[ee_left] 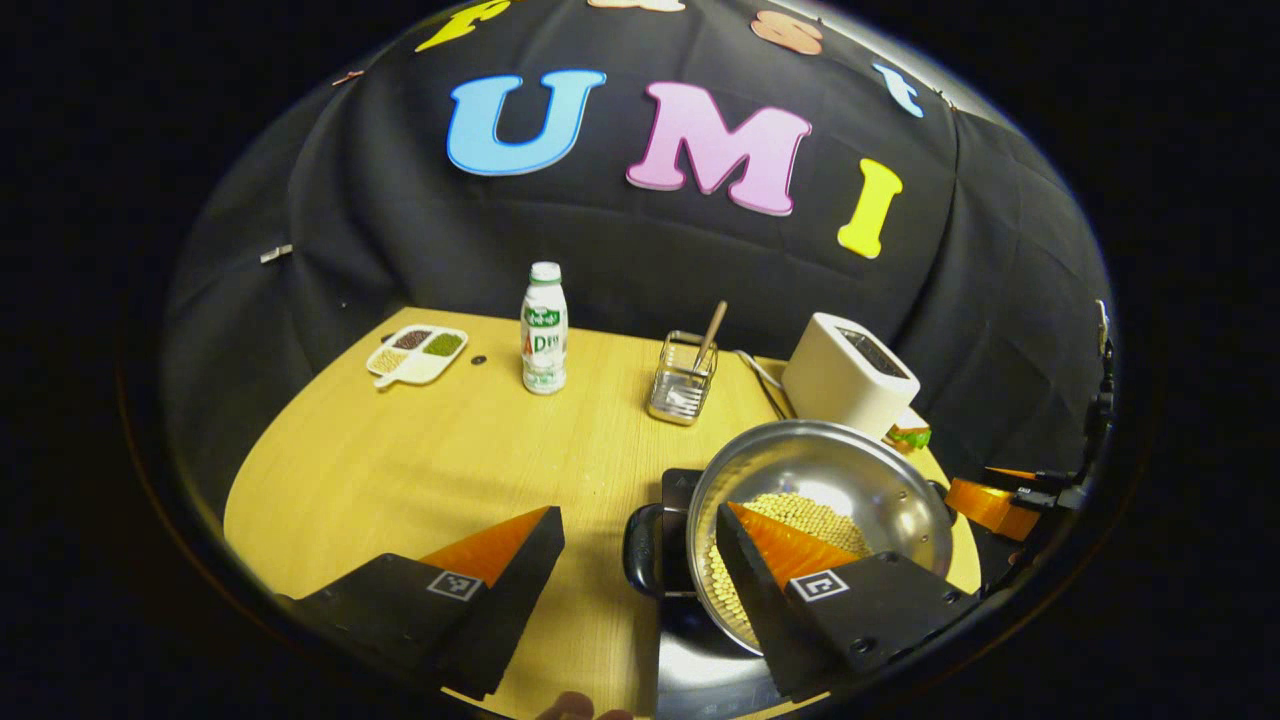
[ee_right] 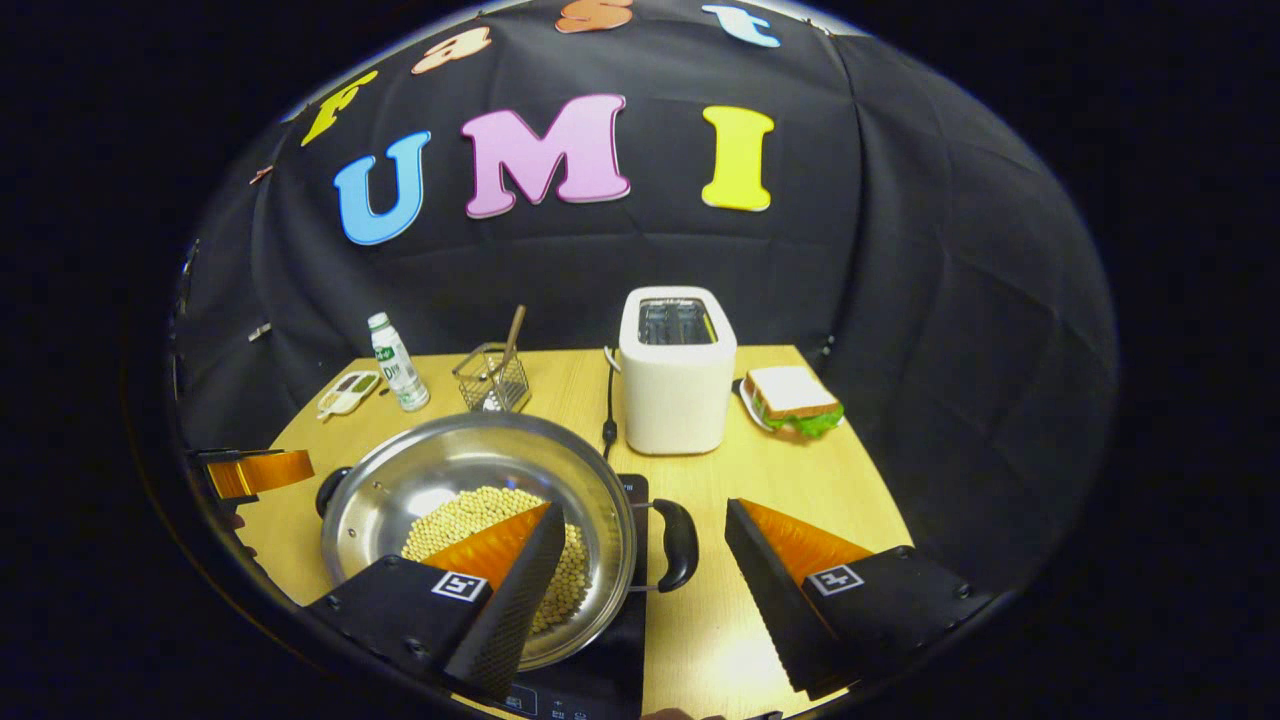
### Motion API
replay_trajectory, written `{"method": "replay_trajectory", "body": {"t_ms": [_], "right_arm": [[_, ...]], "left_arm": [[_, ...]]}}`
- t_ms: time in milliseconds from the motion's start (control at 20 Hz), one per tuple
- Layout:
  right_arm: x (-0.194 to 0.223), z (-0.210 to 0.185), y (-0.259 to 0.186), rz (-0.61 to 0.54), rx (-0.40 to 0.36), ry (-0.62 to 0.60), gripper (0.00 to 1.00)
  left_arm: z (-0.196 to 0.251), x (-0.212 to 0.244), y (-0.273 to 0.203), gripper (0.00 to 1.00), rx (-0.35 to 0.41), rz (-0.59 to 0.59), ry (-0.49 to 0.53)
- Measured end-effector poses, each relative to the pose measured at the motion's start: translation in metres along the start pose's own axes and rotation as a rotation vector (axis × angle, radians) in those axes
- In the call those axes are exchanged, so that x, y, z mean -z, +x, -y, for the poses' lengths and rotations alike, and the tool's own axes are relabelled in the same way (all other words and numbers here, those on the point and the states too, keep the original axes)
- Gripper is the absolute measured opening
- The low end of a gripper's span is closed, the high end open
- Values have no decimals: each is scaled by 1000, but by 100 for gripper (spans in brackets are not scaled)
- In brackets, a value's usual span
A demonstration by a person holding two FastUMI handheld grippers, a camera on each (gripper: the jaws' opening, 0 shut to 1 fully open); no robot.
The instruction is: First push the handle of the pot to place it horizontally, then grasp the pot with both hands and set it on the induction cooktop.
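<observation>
The round steel pot (ee_right: 480, 520) of yellow beans sits on the black induction cooktop (ee_right: 600, 670), near the worktop's (ee_left: 420, 470) edge. Left claw (ee_left: 640, 545) and right claw (ee_right: 645, 540) each gape wide around a black side handle.

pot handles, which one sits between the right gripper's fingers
The pot handle toward the toaster; the opposite handle lies far across the rim.

The left tool (ee_left: 640, 525) sits at the bottom of the left gripper view, fingers spread wide apart. The right tool (ee_right: 640, 520) sits likewise low in the right gripper view, fingers parted, gripping nothing.
</observation>
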State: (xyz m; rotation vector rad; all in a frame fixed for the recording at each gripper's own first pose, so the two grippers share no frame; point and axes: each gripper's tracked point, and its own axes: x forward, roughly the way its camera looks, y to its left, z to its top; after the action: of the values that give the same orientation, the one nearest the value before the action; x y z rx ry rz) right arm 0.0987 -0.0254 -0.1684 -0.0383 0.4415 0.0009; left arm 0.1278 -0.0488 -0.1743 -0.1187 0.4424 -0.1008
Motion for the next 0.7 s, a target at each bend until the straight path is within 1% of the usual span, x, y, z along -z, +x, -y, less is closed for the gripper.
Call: {"method": "replay_trajectory", "body": {"t_ms": [150, 250, 300, 350, 450, 600, 700], "right_arm": [[-39, 3, -45, 134, 45, -15, 100], [-56, 0, -77, 205, 61, -22, 99], [-68, -3, -96, 263, 62, -25, 99], [-79, -7, -112, 326, 61, -30, 100], [-92, -12, -144, 418, 74, -33, 99], [-84, -14, -175, 454, 120, -30, 99], [-73, -18, -190, 441, 128, -22, 100]], "left_arm": [[-5, -33, -56, 95, -7, 105, 33], [-4, -49, -91, 95, 12, 182, 69], [-7, -54, -107, 95, 18, 217, 102], [-13, -57, -122, 95, 8, 251, 137], [-23, -54, -151, 95, -5, 294, 161], [-32, -51, -192, 95, -20, 355, 116], [-42, -49, -220, 95, -53, 401, 105]]}}
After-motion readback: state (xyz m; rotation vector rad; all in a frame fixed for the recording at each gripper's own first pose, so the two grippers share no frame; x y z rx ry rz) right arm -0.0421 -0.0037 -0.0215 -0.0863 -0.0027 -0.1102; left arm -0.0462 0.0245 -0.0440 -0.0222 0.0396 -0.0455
